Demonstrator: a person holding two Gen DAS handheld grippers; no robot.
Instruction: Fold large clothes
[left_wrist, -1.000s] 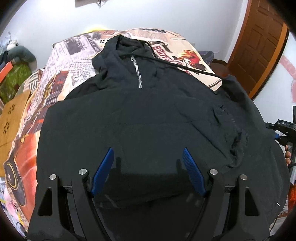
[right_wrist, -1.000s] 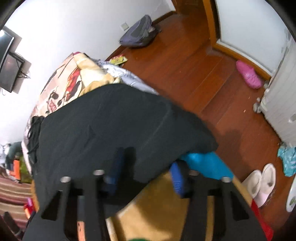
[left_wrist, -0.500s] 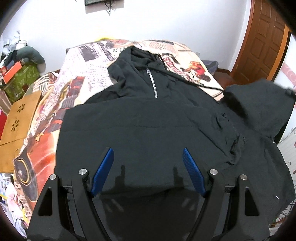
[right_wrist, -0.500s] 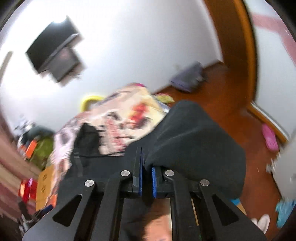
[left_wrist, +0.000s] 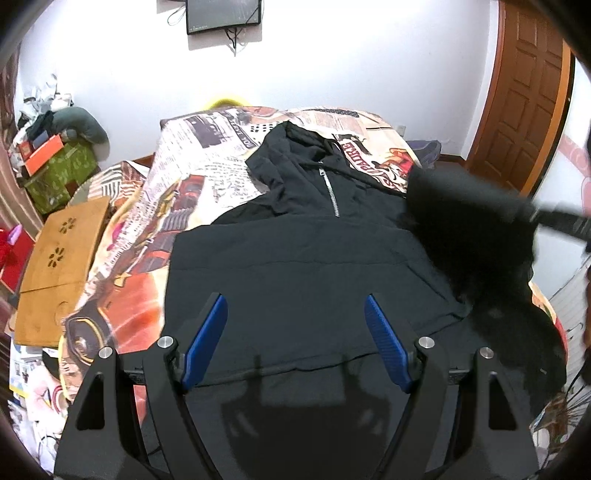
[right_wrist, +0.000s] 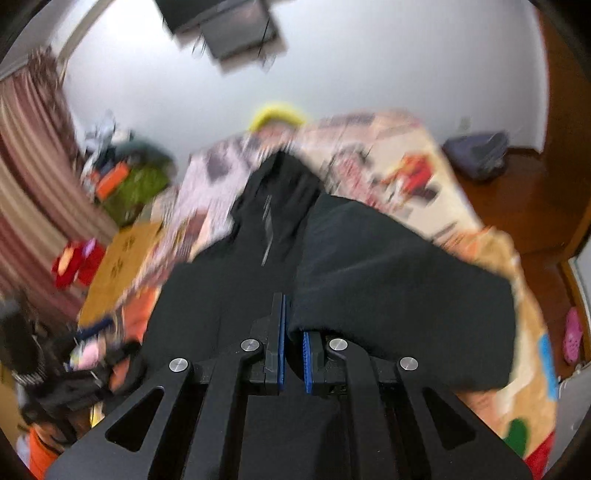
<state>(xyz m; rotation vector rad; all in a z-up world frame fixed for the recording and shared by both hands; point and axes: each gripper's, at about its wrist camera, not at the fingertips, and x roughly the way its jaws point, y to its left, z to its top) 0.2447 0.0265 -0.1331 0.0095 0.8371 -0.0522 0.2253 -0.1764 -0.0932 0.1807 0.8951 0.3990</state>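
Note:
A black zip-neck hoodie lies face up on the bed, hood at the far end. My left gripper hovers open above its lower front, nothing between the blue pads. My right gripper is shut on the hoodie's right sleeve, and the black cloth bulges out from between its pads. In the left wrist view that lifted sleeve hangs blurred over the hoodie's right side. The hoodie's body and zip stay flat on the bed.
The bed has a newspaper-print cover. A wooden lap board lies at its left edge, beside a green box and clutter. A screen hangs on the far wall and a brown door stands to the right. A bag lies on the wooden floor.
My right gripper shut on the hoodie's right sleeve, lifted it off the bed's edge and swung it inward over the body. My left gripper rose and drew back, staying open.

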